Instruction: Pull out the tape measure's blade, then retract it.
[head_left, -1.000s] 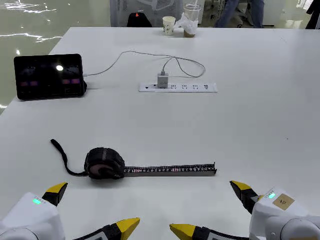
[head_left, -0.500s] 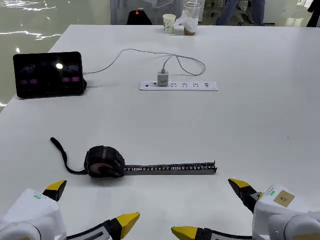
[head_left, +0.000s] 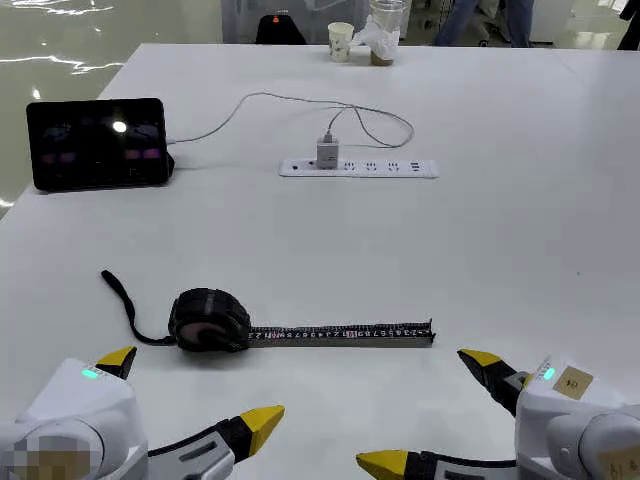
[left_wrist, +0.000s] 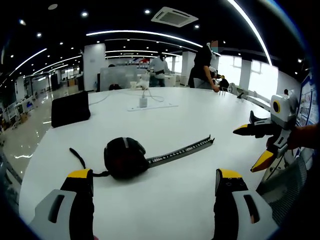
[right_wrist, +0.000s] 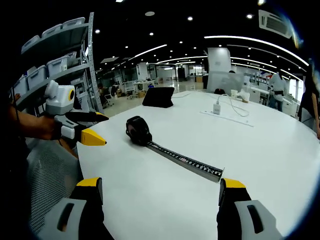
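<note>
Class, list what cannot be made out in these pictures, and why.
Blade markings: too small, head view.
Tablet screen: dark, blurred, head view.
Clear cup: cut off by the top edge, head view.
Tape case far side: hidden by the case itself, left gripper view.

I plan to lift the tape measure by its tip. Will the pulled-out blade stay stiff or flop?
The blade lies thin and straight on the table, so it probably holds shape but may buckle. The chunky case likely stays put.
</note>
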